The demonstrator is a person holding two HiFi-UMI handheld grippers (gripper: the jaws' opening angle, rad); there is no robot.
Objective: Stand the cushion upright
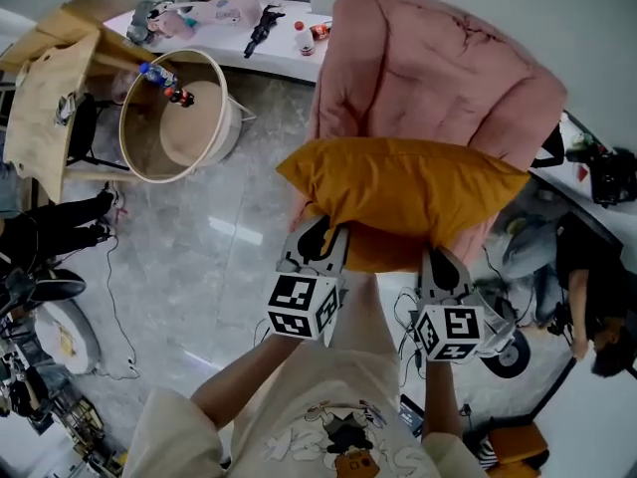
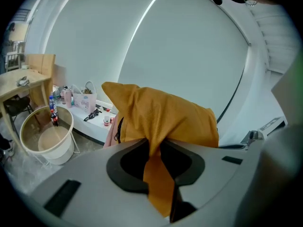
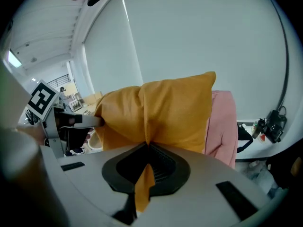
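Observation:
A mustard-yellow cushion (image 1: 403,192) hangs lengthwise in front of a pink padded armchair (image 1: 438,78), lifted off the seat. My left gripper (image 1: 320,235) is shut on the cushion's near left edge; its fabric (image 2: 156,174) runs pinched between the jaws in the left gripper view. My right gripper (image 1: 438,262) is shut on the near right edge, with a fold of cushion cloth (image 3: 143,186) squeezed between its jaws. The cushion (image 3: 156,112) fills the middle of the right gripper view, with the pink armchair (image 3: 222,126) behind it.
A round cream tub (image 1: 179,118) with a bottle on its rim stands on the grey floor to the left. A white shelf (image 1: 249,28) with small items runs along the back. Wooden furniture (image 1: 45,88) is at far left. A seated person (image 1: 587,307) is at right.

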